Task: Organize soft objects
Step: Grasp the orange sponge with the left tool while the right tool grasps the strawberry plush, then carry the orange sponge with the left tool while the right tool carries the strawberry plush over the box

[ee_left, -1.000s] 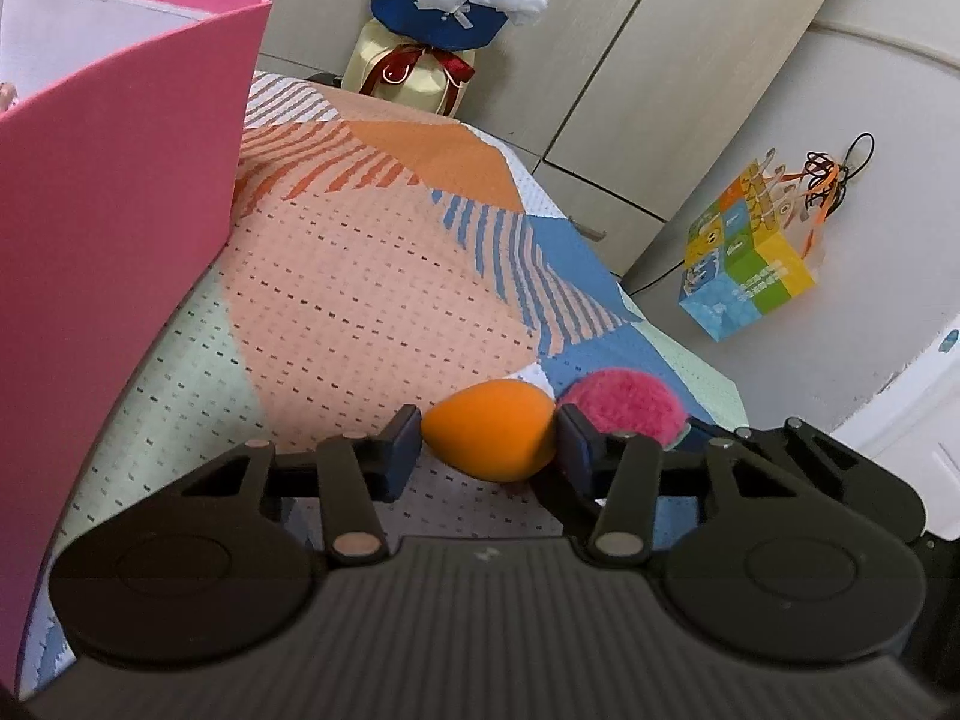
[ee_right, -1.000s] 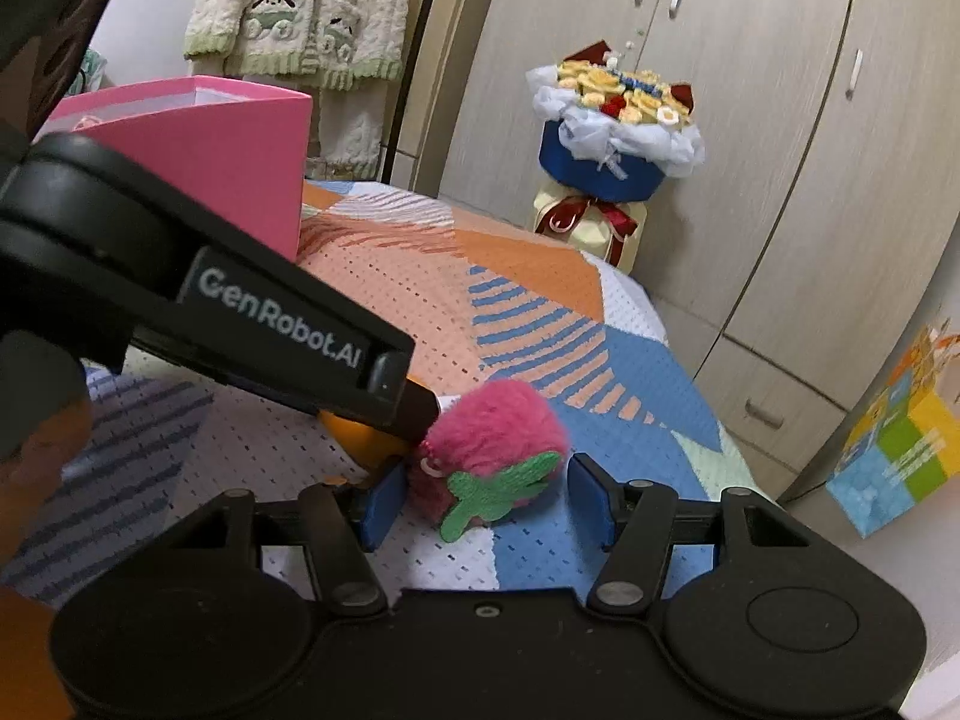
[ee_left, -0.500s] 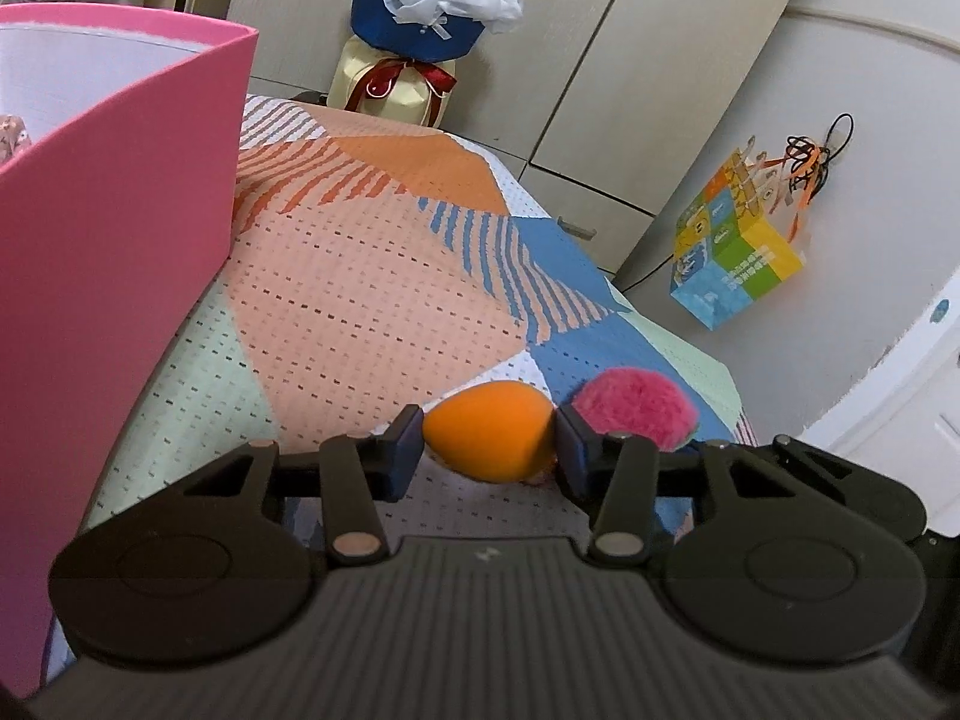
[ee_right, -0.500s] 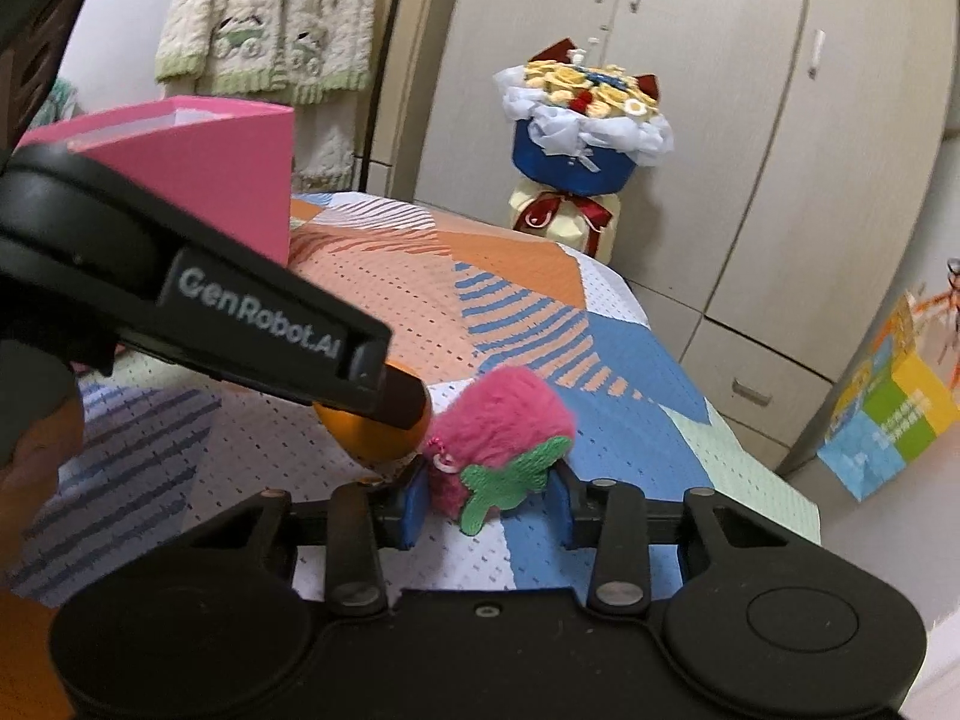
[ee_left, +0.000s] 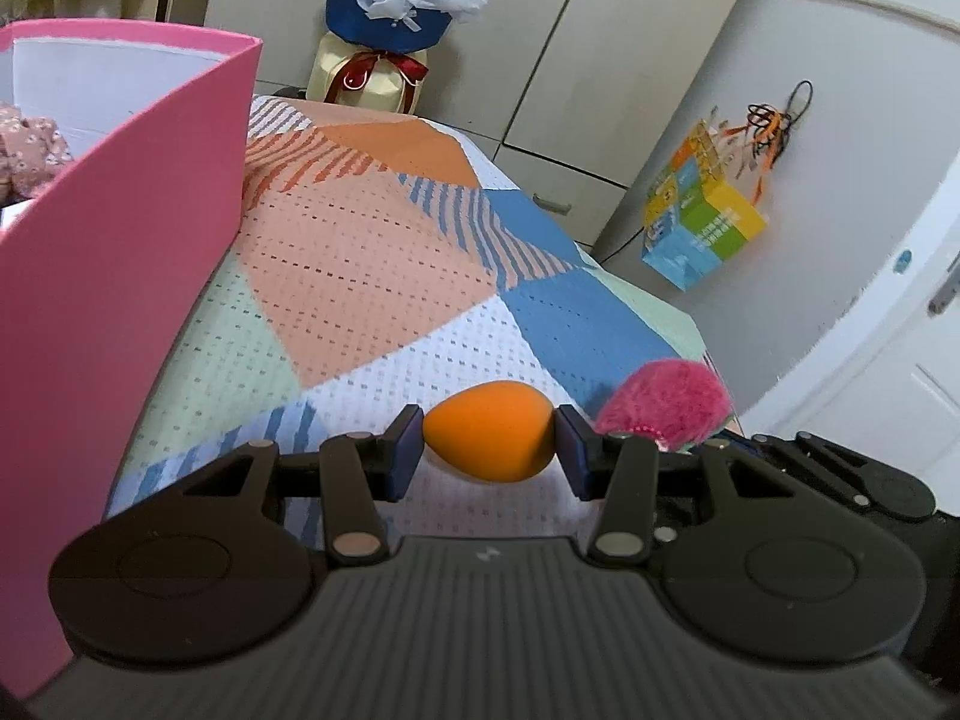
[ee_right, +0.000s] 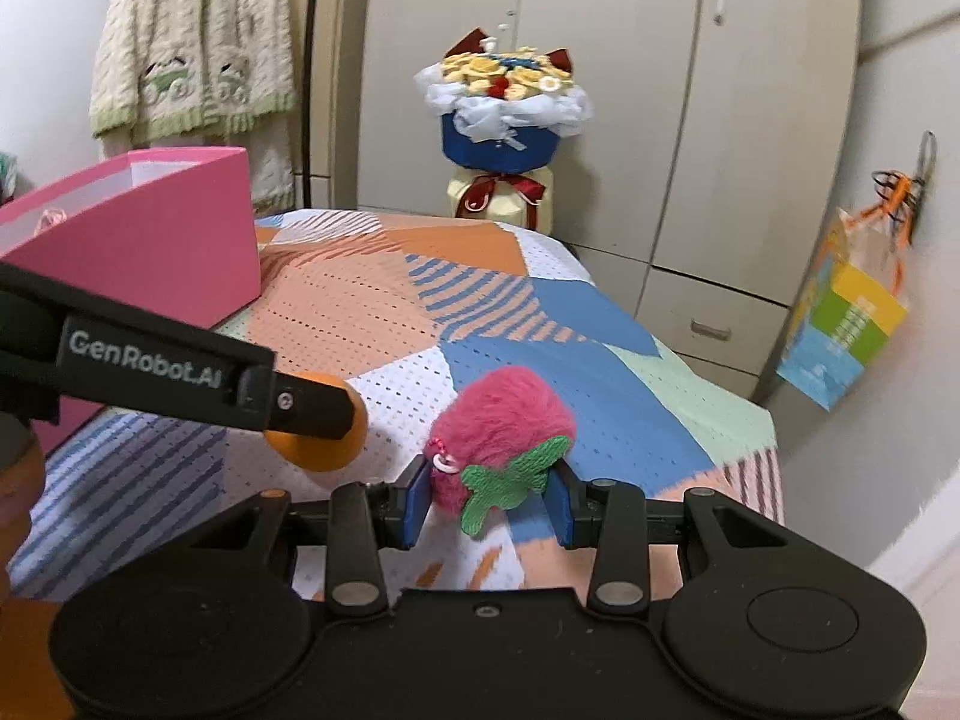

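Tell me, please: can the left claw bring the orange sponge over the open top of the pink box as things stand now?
Probably yes. The left claw is closed on the orange sponge, held above the bedspread. The pink box stands close beside it, open on top, and nothing lies between them.

My right hand-held gripper [ee_right: 487,501] now clamps the pink plush strawberry [ee_right: 504,450], where a second ago its jaws stood wide of it. Both toys are off the bed [ee_left: 372,276] now: the orange sponge egg [ee_left: 489,441] rides higher in the left view. The pink box [ee_left: 120,276] sits lower at the frame's left, showing more of its inside.
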`<control>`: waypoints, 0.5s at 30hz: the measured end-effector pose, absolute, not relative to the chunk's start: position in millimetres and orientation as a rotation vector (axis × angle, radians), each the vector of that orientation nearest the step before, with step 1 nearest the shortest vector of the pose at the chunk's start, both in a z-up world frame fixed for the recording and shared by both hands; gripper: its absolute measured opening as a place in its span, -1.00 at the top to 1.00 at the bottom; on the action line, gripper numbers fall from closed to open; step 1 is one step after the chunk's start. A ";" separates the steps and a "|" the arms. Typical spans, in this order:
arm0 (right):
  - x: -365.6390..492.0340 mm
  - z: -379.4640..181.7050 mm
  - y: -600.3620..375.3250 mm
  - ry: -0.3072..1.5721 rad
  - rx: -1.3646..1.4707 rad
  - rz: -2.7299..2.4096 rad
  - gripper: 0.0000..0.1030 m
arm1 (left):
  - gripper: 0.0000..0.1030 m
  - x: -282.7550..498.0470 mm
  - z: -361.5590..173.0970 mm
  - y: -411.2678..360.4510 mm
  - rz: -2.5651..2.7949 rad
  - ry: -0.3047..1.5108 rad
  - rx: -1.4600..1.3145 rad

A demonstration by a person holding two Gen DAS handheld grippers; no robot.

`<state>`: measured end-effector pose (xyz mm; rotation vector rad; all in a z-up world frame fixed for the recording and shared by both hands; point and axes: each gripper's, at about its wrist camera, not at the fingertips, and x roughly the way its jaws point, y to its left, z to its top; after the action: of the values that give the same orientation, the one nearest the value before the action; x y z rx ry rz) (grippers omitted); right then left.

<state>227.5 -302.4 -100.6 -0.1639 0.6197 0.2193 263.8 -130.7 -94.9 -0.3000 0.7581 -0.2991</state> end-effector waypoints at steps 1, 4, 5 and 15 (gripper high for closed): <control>222.8 -99.8 -303.7 0.620 -0.153 0.214 0.15 | 0.10 259.5 -93.4 -130.6 -0.303 0.758 -0.293; 209.7 -97.3 -307.6 0.628 -0.126 0.204 0.15 | 0.10 247.3 -89.4 -129.9 -0.337 0.759 -0.280; 205.3 -96.8 -308.0 0.631 -0.123 0.200 0.15 | 0.10 242.9 -87.9 -129.9 -0.347 0.757 -0.275; 157.2 -92.2 -309.2 0.664 -0.124 0.115 0.15 | 0.10 192.8 -73.0 -126.7 -0.436 0.748 -0.200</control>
<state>157.2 -309.2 -92.2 -0.1242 0.6636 0.1147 192.8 -126.7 -73.0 -0.2001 0.7475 -0.4358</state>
